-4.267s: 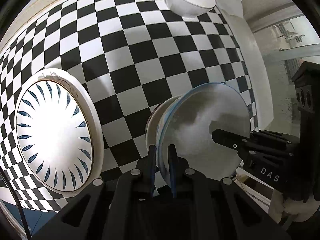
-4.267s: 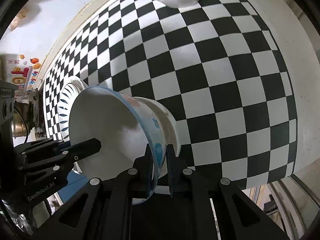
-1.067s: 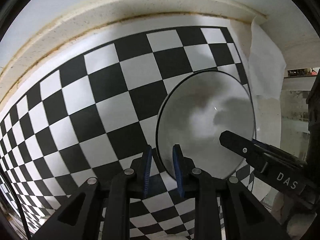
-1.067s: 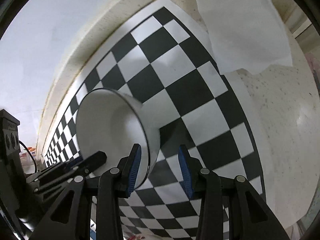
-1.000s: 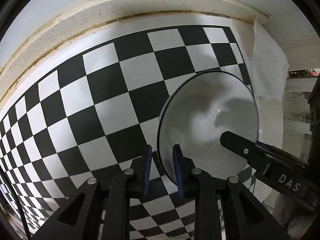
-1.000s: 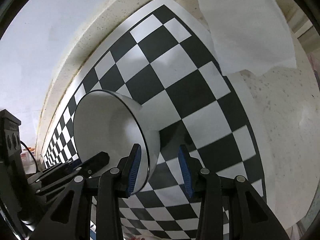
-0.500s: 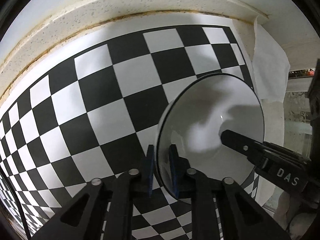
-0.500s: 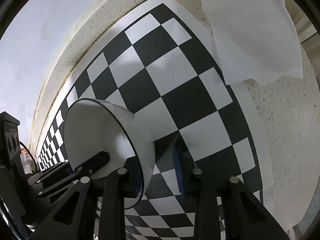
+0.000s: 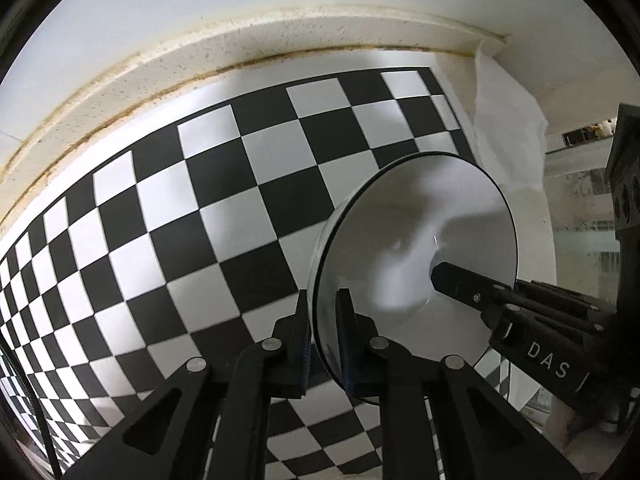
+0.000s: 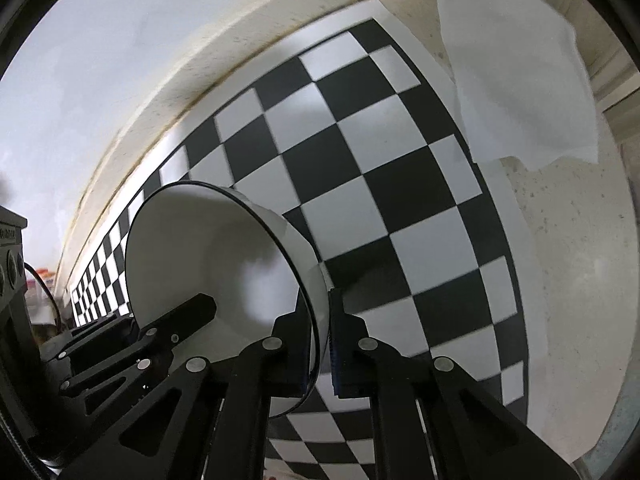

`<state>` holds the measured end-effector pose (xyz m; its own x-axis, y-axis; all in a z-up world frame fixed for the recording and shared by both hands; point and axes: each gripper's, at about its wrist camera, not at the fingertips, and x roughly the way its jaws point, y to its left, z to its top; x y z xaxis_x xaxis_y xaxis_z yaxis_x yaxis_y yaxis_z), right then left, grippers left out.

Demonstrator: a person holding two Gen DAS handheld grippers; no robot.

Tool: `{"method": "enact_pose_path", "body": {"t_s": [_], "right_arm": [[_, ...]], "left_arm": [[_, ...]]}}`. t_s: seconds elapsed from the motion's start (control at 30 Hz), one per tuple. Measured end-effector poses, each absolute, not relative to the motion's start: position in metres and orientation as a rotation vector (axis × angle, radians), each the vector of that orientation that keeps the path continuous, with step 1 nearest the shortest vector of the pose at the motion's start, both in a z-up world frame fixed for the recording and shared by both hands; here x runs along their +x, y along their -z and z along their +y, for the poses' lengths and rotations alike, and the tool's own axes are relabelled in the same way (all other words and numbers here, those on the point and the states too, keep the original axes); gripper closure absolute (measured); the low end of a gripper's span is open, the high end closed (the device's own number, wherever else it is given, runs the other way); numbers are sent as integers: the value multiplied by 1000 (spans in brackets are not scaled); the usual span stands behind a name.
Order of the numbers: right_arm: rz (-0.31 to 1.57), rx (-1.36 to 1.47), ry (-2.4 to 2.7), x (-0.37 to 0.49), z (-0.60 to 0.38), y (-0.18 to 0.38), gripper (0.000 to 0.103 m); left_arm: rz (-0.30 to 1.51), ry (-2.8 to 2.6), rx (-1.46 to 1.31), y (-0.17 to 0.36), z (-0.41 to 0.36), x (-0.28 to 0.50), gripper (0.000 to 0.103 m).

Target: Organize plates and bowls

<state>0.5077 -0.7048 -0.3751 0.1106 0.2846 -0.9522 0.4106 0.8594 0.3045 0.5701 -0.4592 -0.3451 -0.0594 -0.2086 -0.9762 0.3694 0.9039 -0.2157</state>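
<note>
Gripping opposite sides of the white bowl (image 9: 416,248), the left gripper (image 9: 323,332) and right gripper (image 10: 320,332) each have their jaws clamped on its thin rim above the checkered mat (image 9: 168,216). Lifting well likely means raising both hands together, keeping the rim level so neither pinch slips or twists.
</note>
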Motion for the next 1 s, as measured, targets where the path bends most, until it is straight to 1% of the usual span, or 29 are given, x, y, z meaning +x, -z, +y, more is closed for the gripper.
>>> {"method": "enact_pose_path", "body": {"t_s": [0.23,0.6,0.77,1.0], "right_arm": [[1435,536,65,475,-682,332,94],[1359,488,-8,396,-645,265,93],[1351,481,-15,361,-624,250,93],[1393,496,-9,321,-605,259,93]], "left_arm": [[1507,510,120,306,-440,537,93],[1436,545,133,243,-396,469,92],[1446,582,153,234,-380,432,91],[1503,616,155,246,-366,399,90]]}}
